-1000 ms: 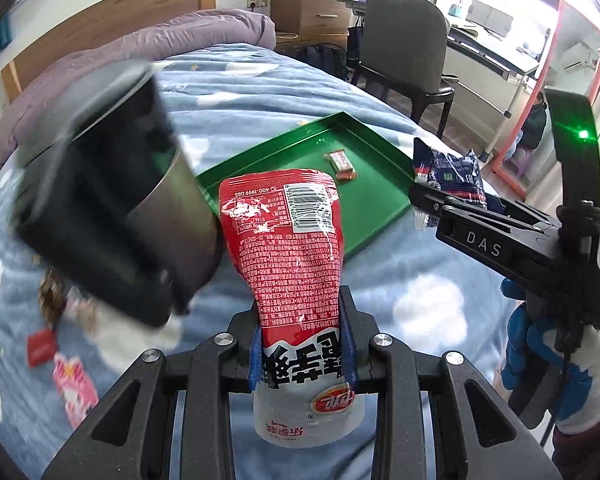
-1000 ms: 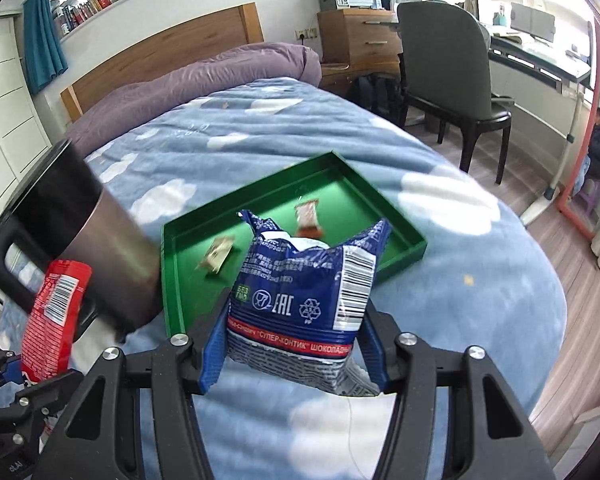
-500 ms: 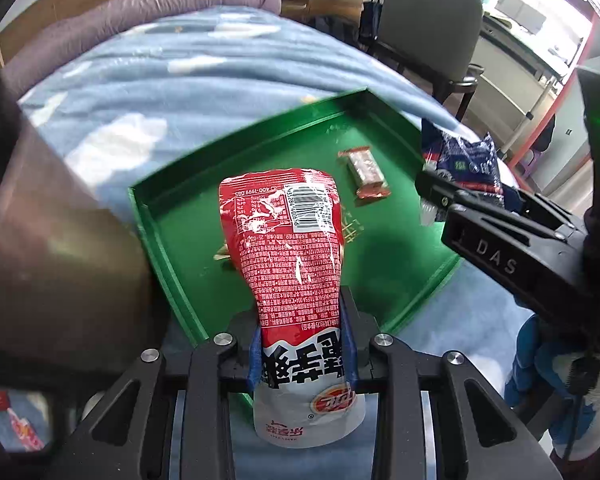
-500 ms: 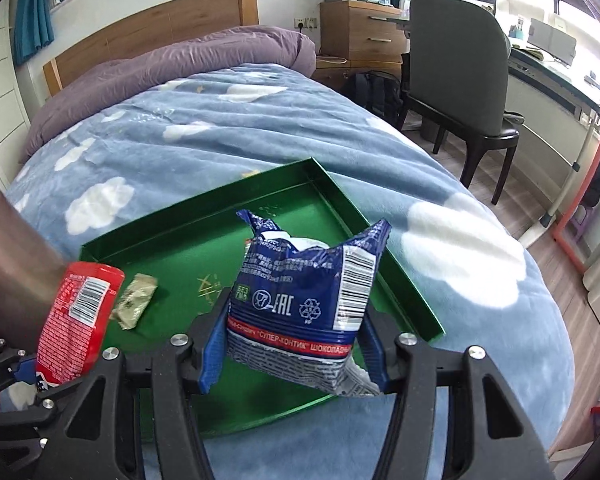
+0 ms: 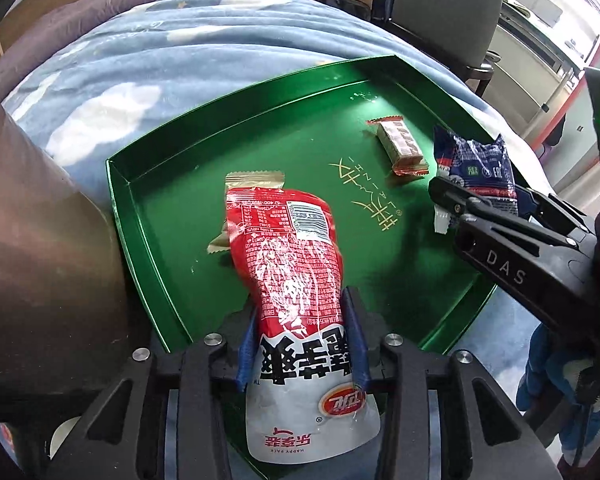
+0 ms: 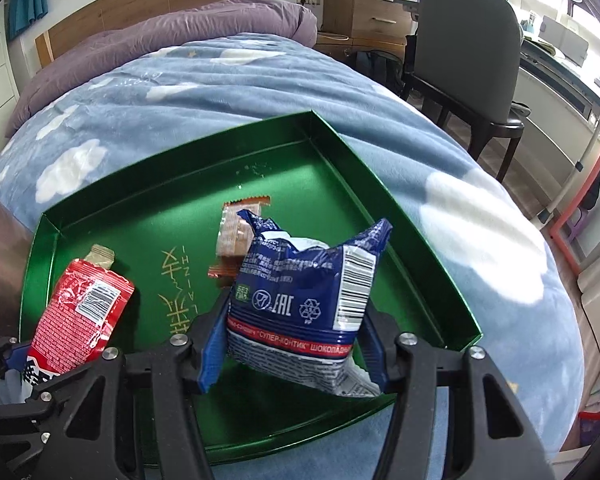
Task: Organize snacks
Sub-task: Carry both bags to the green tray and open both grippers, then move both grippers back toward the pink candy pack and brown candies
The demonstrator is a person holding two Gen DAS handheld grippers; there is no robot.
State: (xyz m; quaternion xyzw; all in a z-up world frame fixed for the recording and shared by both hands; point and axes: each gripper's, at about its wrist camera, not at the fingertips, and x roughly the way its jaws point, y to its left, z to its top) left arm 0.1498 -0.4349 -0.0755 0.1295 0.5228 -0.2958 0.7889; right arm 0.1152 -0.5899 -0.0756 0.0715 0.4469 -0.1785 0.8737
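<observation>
The bed's blue cloud-print blanket (image 6: 228, 92) carries the green tray (image 6: 384, 216), and over the last second I have brought both packets from beside it to right above its floor, so dropping them in looks like the next step. My left gripper (image 5: 302, 344) is clamped on the red-and-white pouch (image 5: 296, 300), marked "HAPPY PACK" beneath large Chinese characters. My right gripper (image 6: 294, 340) squeezes the blue packet (image 6: 304, 300), printed "СУПЕР-КОНТИК ШОКОЛАД", with an EAC mark. Two small wrapped snacks already lie in the tray: a brown bar (image 5: 400, 144) and a beige one (image 5: 256, 180).
</observation>
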